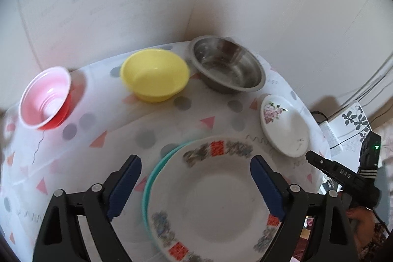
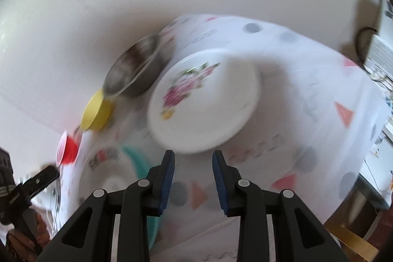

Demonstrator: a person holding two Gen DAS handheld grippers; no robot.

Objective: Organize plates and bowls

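In the left wrist view, a large white patterned plate (image 1: 211,198) lies on a teal plate (image 1: 157,168). My left gripper (image 1: 196,166) is open above them, jaws wide apart on either side, empty. A small white plate with pink flowers (image 1: 285,124) sits at the right table edge. A yellow bowl (image 1: 154,75), a steel bowl (image 1: 228,65) and a red cup (image 1: 46,100) stand at the back. In the blurred right wrist view, my right gripper (image 2: 194,156) is open and empty just before the flowered plate (image 2: 203,102).
The table (image 1: 98,129) has a white cloth with grey dots and pink triangles and stands in a wall corner. The right gripper's body (image 1: 343,176) shows off the table's right edge. A patterned box (image 1: 353,124) and cables lie beyond that edge.
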